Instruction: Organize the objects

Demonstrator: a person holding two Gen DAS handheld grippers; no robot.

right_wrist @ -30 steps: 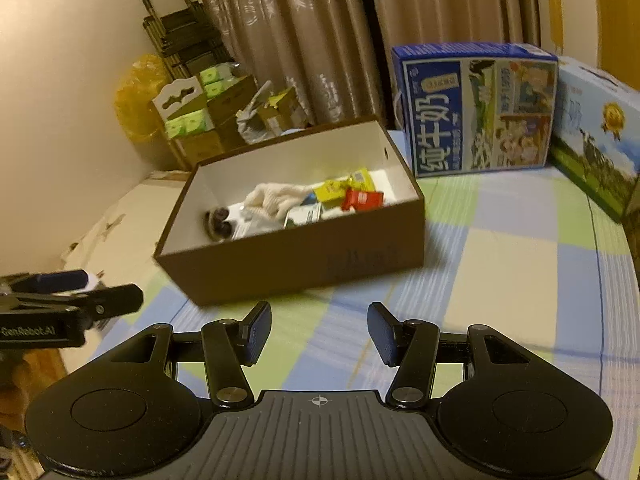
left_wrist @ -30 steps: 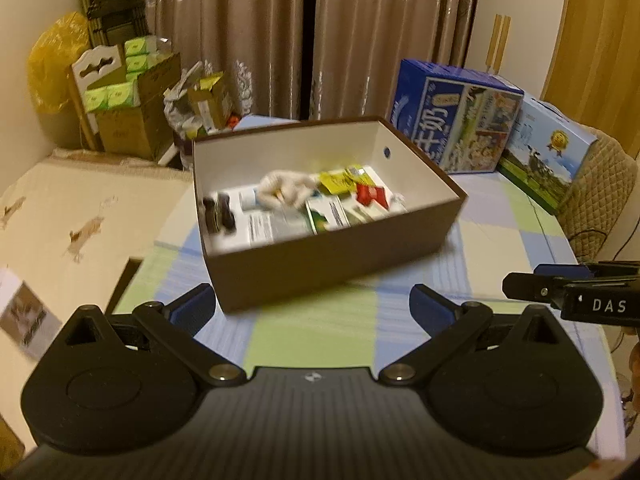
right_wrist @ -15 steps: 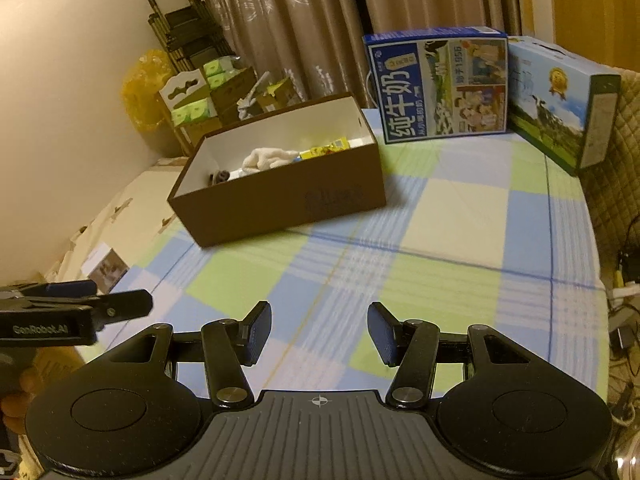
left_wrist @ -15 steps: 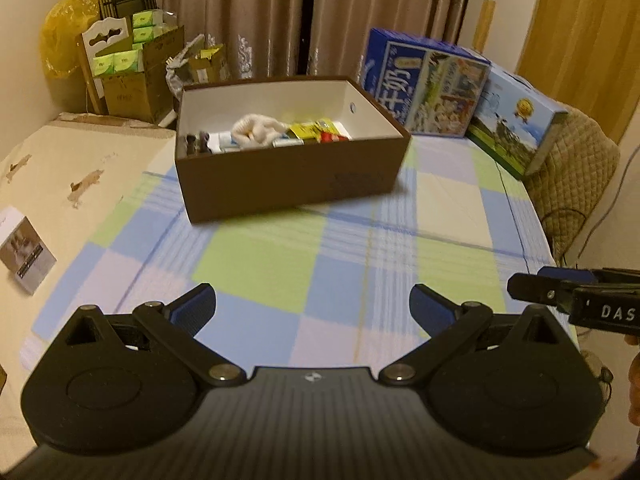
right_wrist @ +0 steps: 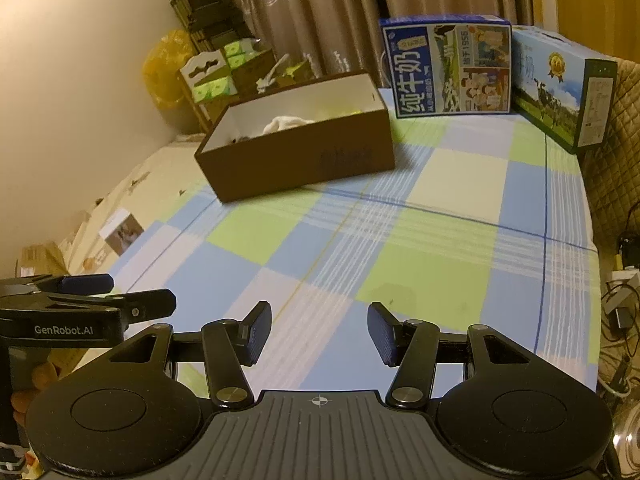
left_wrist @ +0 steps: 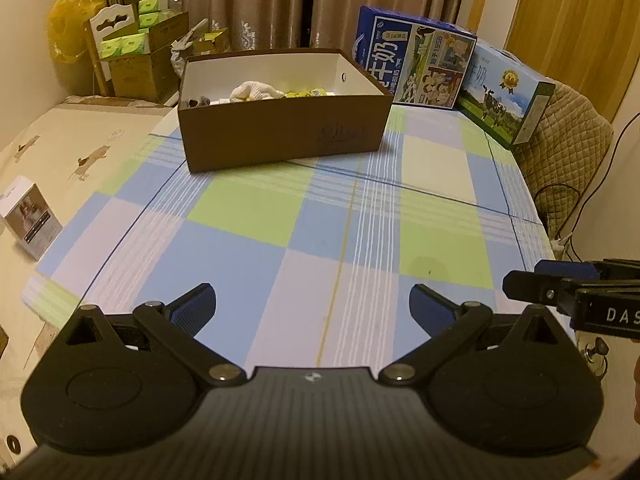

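Both grippers empty: left gripper (left_wrist: 312,304) spread wide, right gripper (right_wrist: 319,332) parted less, each low over the checked cloth (left_wrist: 360,216), well short of the brown box (left_wrist: 280,128). Sorted bits, a pale cloth bundle (left_wrist: 256,90) among them, lie inside the box. Judgement: nothing loose shows near the box, so scan its surroundings before reaching.

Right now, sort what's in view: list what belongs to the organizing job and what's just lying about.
Job:
- brown box, holding a white cloth and yellow packets
- left claw and right claw, both open and empty

Lying about:
- two milk cartons
- small white box
- cardboard boxes
- yellow bag
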